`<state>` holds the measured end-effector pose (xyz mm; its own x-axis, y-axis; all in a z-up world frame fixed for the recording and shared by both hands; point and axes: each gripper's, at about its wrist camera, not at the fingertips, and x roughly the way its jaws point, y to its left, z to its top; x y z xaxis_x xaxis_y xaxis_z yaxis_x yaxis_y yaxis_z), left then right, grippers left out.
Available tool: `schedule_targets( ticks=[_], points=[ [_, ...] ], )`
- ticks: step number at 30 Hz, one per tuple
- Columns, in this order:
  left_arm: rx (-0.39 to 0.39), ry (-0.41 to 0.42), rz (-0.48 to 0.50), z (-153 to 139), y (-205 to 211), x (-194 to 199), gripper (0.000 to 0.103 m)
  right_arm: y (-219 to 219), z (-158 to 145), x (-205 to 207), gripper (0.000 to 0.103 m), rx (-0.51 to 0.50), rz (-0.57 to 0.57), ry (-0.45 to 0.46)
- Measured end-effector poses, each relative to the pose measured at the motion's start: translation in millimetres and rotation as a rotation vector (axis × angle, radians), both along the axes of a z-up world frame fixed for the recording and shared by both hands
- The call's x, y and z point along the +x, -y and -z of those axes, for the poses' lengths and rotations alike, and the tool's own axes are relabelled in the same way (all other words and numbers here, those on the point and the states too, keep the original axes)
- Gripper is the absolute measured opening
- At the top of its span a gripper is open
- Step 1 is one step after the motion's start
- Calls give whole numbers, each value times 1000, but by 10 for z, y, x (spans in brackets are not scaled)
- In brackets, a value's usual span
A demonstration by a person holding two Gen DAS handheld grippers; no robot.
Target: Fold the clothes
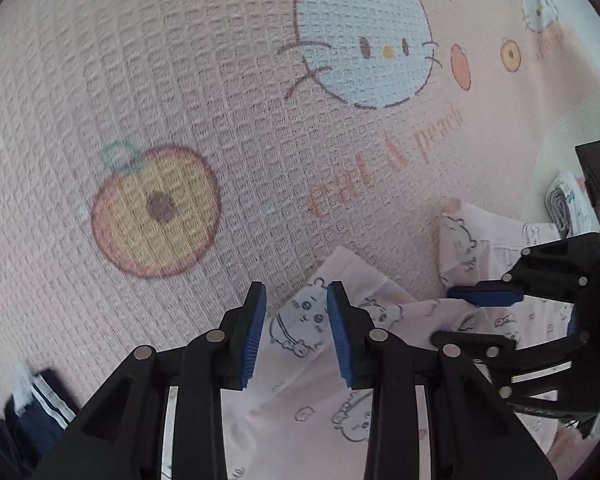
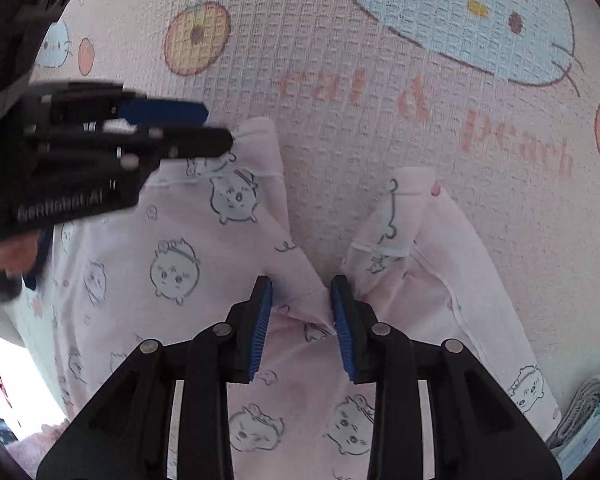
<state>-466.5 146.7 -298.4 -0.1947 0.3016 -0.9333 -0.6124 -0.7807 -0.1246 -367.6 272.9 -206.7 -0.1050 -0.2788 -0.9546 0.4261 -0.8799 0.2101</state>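
A pale pink garment (image 2: 204, 264) printed with small cartoon animals lies on a pink waffle-weave blanket (image 2: 340, 80). It looks like trousers with two legs spread apart. My right gripper (image 2: 302, 328) is open, its blue pads on either side of the crotch fabric. My left gripper (image 1: 296, 332) is open over one leg end of the garment (image 1: 300, 320). It shows in the right wrist view (image 2: 216, 128) at the left leg's cuff. My right gripper shows in the left wrist view (image 1: 476, 316) at the right.
The blanket (image 1: 220, 80) carries a cat face, peach prints and lettering. A dark navy garment with white stripes (image 1: 40, 408) lies at the lower left. A folded grey-and-white cloth (image 2: 588, 412) lies at the right; it also shows in the left wrist view (image 1: 568, 204).
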Motion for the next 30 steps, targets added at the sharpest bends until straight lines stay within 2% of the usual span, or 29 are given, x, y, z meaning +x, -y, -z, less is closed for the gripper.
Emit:
schedule_targets(
  ticks=[2,3,5,6,9,12,15,18,20,22,26,30],
  points=[
    [6,4,22,-13,-26,-8,33,-91,-97,-32,30,-23,53,-24],
    [11,6,33,-15,-40,-4,33,-136,-198,-67,31,-35,97,-77],
    [10,13,44,2,-64,16,33,-158,-294,-161,35,-20,136,-142],
    [4,18,47,33,-92,26,33,-135,-271,-208,36,5,131,-146],
    [-30,45,45,171,-133,58,33,12,-76,-255,39,97,36,-106],
    [-31,46,46,213,-108,89,33,42,-118,-94,40,79,-60,-106],
    [-23,67,36,171,13,75,33,-25,-107,79,40,56,-110,-87],
    [16,110,-13,148,94,3,33,-84,-142,213,40,59,-151,-114],
    [58,143,-53,108,207,-58,33,-46,-28,320,40,69,-156,-117],
    [96,128,-62,29,256,-65,33,-87,20,372,40,60,-135,-122],
    [105,64,37,-130,179,1,33,-150,22,444,40,48,-102,-162],
    [34,79,218,-53,-34,105,33,-99,20,567,42,63,-88,-210]
  ],
)
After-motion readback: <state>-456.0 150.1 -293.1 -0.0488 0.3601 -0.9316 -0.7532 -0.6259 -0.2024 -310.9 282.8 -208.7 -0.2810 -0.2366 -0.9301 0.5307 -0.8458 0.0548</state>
